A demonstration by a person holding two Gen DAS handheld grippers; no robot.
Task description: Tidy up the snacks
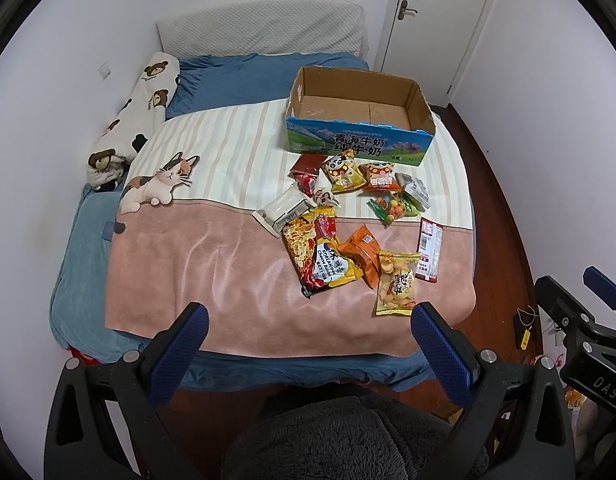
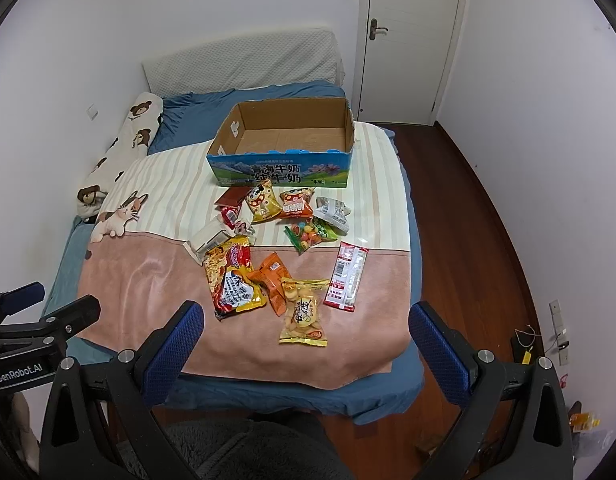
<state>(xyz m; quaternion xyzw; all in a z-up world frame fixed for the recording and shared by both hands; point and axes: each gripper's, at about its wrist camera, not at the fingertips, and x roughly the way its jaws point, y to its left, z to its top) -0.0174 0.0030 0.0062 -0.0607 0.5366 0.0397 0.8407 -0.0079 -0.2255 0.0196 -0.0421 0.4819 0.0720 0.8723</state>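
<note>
Yellow crinkly plastic biscuit packet (image 2: 303, 313) lies nearest on the pink blanket (image 2: 148, 276), before the empty blue-sided cardboard box (image 2: 282, 168). Judged light, slippery, crushable: pinch a sealed end. Left gripper (image 1: 308, 336) and right gripper (image 2: 306, 334) both spread, holding nothing.

Soft cloth, shiny wrappers, plain cardboard

My blanket (image 1: 188, 256) is soft, fuzzy cloth with a little shine. The snack packets, like the noodle packet (image 1: 317, 250) and the cracker bag (image 2: 304, 312), are smooth, glossy plastic. The milk box (image 2: 282, 148) is dull brown cardboard inside, with shiny print outside. The floor (image 2: 467, 216) is dark, polished wood. My left gripper (image 1: 308, 330) has bumpy blue pads (image 1: 441, 344) on matt black plastic.
</note>
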